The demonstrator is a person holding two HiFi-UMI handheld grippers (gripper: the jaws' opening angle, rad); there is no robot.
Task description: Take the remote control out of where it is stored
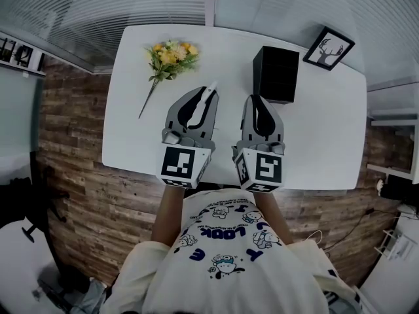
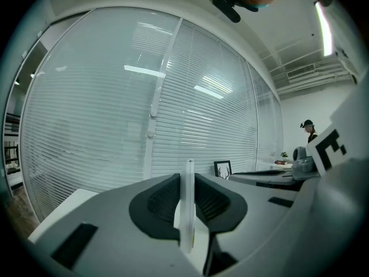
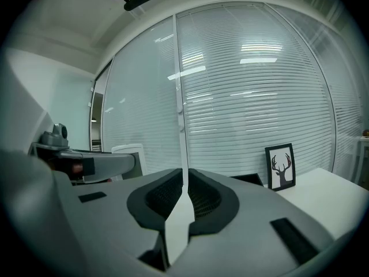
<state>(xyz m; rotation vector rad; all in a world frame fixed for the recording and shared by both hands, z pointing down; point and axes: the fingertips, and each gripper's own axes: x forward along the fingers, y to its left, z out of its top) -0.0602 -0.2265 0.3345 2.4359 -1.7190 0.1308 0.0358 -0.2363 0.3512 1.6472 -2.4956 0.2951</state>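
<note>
My left gripper [image 1: 204, 95] is shut on a slim white remote control [image 1: 209, 89], whose tip sticks out past the jaws over the white table [image 1: 327, 129]. The left gripper view shows the remote [image 2: 187, 212] edge-on, upright, clamped between the dark pads [image 2: 158, 203]. To its right my right gripper [image 1: 255, 101] hovers over the table with its jaws closed together and nothing between them; in the right gripper view only a thin slit shows between its pads [image 3: 207, 198]. The black open-top box [image 1: 276, 74] stands just beyond the right gripper.
A bunch of yellow flowers [image 1: 171, 54] lies at the table's back left. A framed deer picture [image 1: 328, 48] stands at the back right corner, also seen as a frame [image 3: 281, 166] before the window blinds. Wooden floor surrounds the table.
</note>
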